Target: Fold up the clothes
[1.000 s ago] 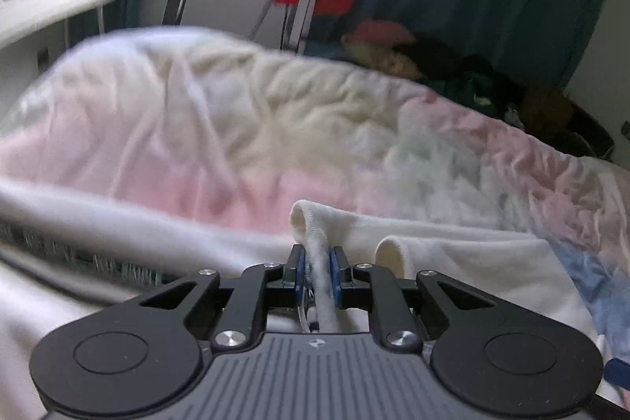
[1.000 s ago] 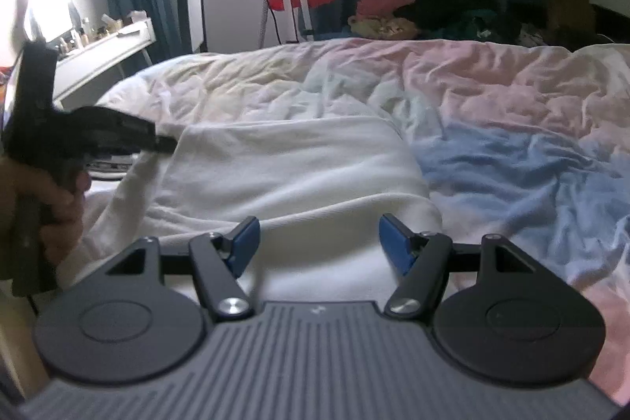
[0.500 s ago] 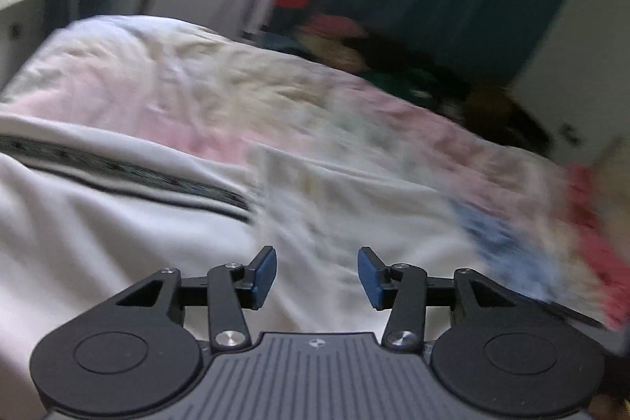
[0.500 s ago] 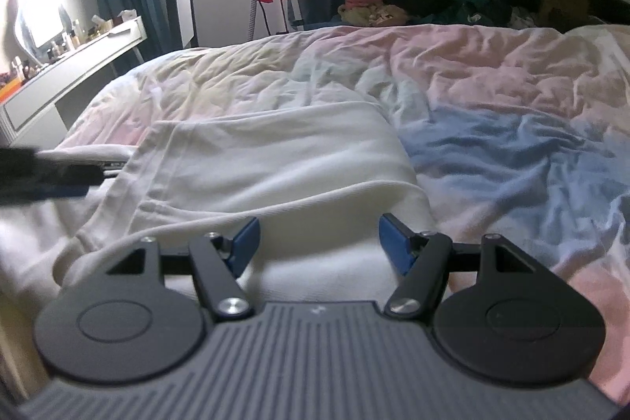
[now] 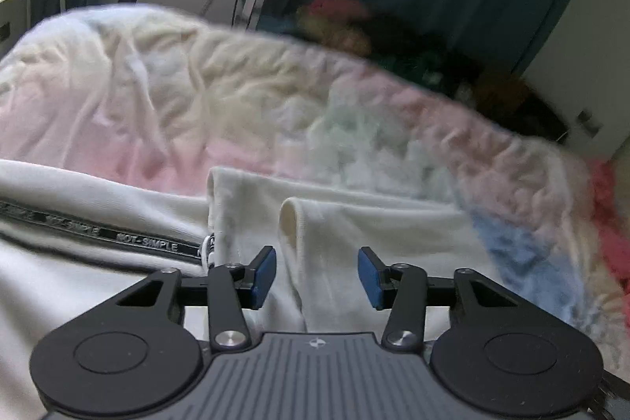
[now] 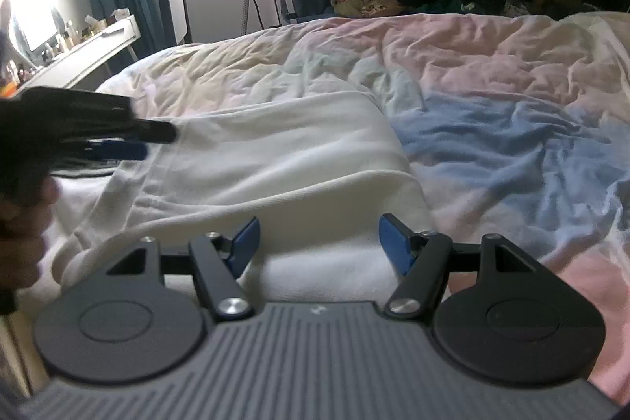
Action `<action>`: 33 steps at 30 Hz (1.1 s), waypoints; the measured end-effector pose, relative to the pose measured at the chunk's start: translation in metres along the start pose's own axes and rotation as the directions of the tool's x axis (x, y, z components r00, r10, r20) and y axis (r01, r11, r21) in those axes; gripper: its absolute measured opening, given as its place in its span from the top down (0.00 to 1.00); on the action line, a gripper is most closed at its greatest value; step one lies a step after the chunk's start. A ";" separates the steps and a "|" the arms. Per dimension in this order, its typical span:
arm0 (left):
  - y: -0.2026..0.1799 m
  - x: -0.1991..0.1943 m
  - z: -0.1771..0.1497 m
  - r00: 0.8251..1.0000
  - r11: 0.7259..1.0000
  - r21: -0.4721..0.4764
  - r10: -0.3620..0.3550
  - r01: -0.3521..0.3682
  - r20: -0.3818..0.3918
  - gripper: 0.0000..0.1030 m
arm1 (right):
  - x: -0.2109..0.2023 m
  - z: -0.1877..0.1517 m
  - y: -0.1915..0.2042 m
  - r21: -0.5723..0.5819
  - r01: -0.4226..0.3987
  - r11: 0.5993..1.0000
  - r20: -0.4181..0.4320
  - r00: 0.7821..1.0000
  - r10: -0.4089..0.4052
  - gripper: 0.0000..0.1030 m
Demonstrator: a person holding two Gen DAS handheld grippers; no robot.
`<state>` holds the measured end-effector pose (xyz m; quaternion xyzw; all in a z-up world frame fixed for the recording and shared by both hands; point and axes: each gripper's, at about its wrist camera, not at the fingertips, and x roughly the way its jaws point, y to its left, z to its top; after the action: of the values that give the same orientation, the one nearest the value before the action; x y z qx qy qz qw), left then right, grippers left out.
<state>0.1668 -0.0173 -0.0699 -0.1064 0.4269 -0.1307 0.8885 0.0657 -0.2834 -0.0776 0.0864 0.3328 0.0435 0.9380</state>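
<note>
Left wrist view: your left gripper (image 5: 317, 276) sits low over the cream-white cotton garment (image 5: 354, 235), blue pads parted to a moderate gap. Those jaws have just been closing in, yet they press on nothing; a rounded fold of the garment's hem runs up between them, closer to the left pad, with neither pad touching it. Just left of the gripper, a black printed band with white lettering (image 5: 118, 237) crosses the cloth. Beyond the fingertips the garment ends and the crumpled pastel pink, cream and blue duvet (image 5: 275, 97) spreads away, blurred.

Right wrist view: your right gripper (image 6: 319, 243) stands wide open and empty, hovering above the near folded edge of the same cream-white garment (image 6: 275, 160), which lies spread straight ahead of the fingers. Off to the gripper's left you can see the left gripper (image 6: 130, 140), a dark blur with one blue pad showing, at the garment's far left corner, your hand (image 6: 23, 223) wrapped round its handle. To the right of the pads the duvet (image 6: 512, 105) lies bare, blue patch nearest.
</note>
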 end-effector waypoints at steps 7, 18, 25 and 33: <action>-0.014 0.012 0.028 0.998 0.993 0.090 0.068 -0.069 0.015 0.93 | 0.003 0.004 -0.008 0.047 -0.036 0.998 0.005 0.999 0.036 0.33; 0.007 -0.019 0.005 0.991 0.987 0.099 0.122 -0.127 0.063 0.71 | 0.012 0.005 -0.010 0.059 -0.061 0.996 -0.003 0.998 0.061 0.33; 0.102 -0.146 -0.041 0.979 0.974 -0.157 0.179 -0.163 0.095 0.32 | 0.009 0.005 -0.007 0.048 -0.050 0.998 -0.009 0.999 0.050 0.33; 0.248 -0.277 -0.101 0.945 0.793 -0.572 0.315 -0.209 0.092 0.16 | -0.002 0.000 -0.009 0.044 -0.024 0.999 -0.018 1.000 0.025 0.33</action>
<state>-0.0440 0.2979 -0.0044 -0.3107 0.3738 0.1338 0.8636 0.0644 -0.2920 -0.0784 0.1107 0.3414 0.0483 0.9321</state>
